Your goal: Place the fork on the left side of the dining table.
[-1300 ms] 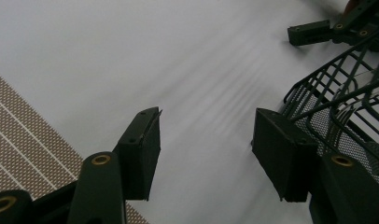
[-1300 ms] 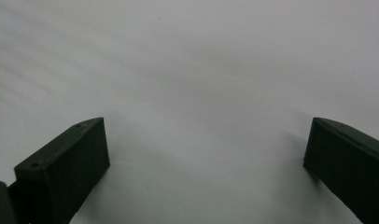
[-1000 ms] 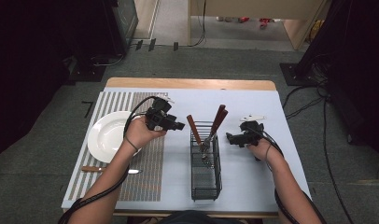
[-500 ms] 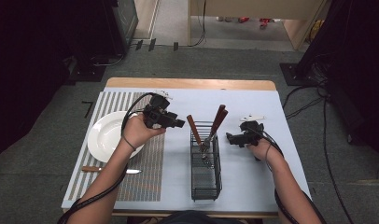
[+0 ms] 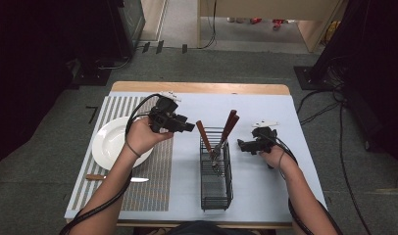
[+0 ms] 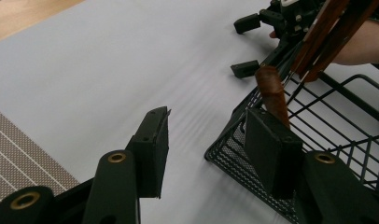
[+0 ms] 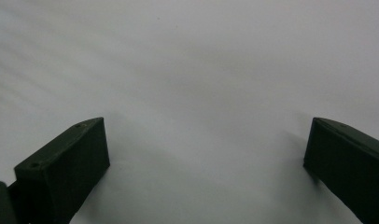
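Note:
A black wire basket (image 5: 215,176) stands mid-table holding three wooden-handled utensils (image 5: 230,125), handles up. My left gripper (image 5: 189,128) hovers just left of the basket's far end, open and empty. In the left gripper view my left gripper (image 6: 206,114) shows one brown handle (image 6: 271,91) just beyond its right jaw, at the basket rim (image 6: 225,140). To the right of the basket my right gripper (image 5: 241,144) points at it, held low. It is open over bare white surface in the right gripper view (image 7: 206,126).
A white plate (image 5: 111,144) lies at the left on a striped placemat (image 5: 153,191). A wooden-handled knife (image 5: 116,178) lies on the mat below the plate. The white table cover (image 5: 265,191) reaches the near edge. Dark floor and cables surround the table.
My left gripper has moved right from the plate's edge toward the basket's handles. The right hand and gripper have stayed put.

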Tool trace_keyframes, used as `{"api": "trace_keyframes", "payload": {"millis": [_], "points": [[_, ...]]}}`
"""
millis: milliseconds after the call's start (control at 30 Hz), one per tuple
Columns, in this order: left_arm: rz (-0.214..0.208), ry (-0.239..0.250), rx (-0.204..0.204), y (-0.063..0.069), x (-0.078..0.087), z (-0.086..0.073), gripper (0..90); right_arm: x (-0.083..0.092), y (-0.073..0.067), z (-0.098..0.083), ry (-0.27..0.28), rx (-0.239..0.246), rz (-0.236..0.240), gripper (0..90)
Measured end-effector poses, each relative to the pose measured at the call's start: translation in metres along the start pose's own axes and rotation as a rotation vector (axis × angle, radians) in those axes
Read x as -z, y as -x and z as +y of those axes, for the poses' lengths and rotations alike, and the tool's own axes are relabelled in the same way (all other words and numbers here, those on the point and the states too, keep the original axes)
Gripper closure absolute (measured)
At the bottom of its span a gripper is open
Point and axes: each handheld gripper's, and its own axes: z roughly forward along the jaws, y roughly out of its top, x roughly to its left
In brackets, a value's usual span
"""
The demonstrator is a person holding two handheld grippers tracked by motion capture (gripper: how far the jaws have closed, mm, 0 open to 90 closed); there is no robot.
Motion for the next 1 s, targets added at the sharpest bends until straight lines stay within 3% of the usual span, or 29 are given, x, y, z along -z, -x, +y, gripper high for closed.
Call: {"api": "trace_keyframes", "payload": {"millis": [400, 600, 1000], "points": [[-0.015, 0.016, -0.033, 0.014, 0.010, 0.009, 50.4, 0.000, 0.000, 0.000, 0.001, 0.000, -0.001, 0.0], [-0.017, 0.006, -0.057, 0.022, 0.003, 0.012, 51.3, 0.000, 0.000, 0.000, 0.001, -0.001, -0.001, 0.0], [-0.040, -0.022, -0.056, 0.025, -0.013, 0.017, 57.4, 0.000, 0.000, 0.000, 0.000, -0.001, -0.001, 0.0]]}}
